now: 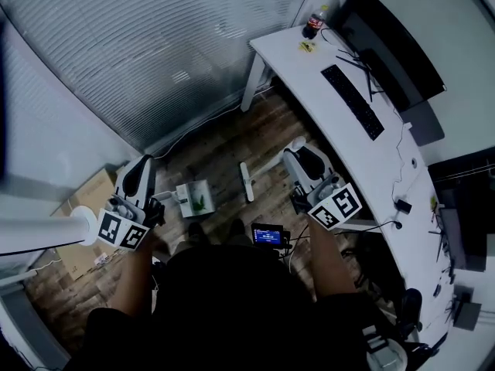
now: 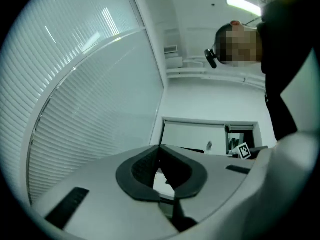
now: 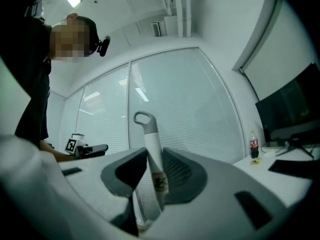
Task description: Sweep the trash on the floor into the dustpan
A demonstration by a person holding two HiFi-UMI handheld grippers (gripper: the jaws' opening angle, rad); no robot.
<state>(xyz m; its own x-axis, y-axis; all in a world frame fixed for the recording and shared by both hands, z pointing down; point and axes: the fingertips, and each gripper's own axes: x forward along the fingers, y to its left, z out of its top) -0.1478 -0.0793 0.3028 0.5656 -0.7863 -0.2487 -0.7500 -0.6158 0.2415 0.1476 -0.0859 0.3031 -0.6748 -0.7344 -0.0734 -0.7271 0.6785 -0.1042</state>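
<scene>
In the right gripper view, my right gripper (image 3: pixel 150 171) is shut on the broom handle (image 3: pixel 152 149), a white shaft with a grey loop that stands upright between the pads. From the head view, that gripper (image 1: pixel 297 150) is beside the desk, and the white broom head (image 1: pixel 246 182) rests on the wood floor below it. The white dustpan (image 1: pixel 194 199), with something green in it, lies on the floor between the grippers. My left gripper (image 1: pixel 142 165) is raised at the left. Its jaws (image 2: pixel 160 149) are shut with nothing between them and face the blinds.
A white desk (image 1: pixel 325 107) runs along the right with a keyboard (image 1: pixel 352 100), a monitor (image 1: pixel 390 45) and a cola bottle (image 1: pixel 314 23). A cardboard box (image 1: pixel 87 198) sits at the left. A glass wall with blinds (image 1: pixel 155 45) closes the far side.
</scene>
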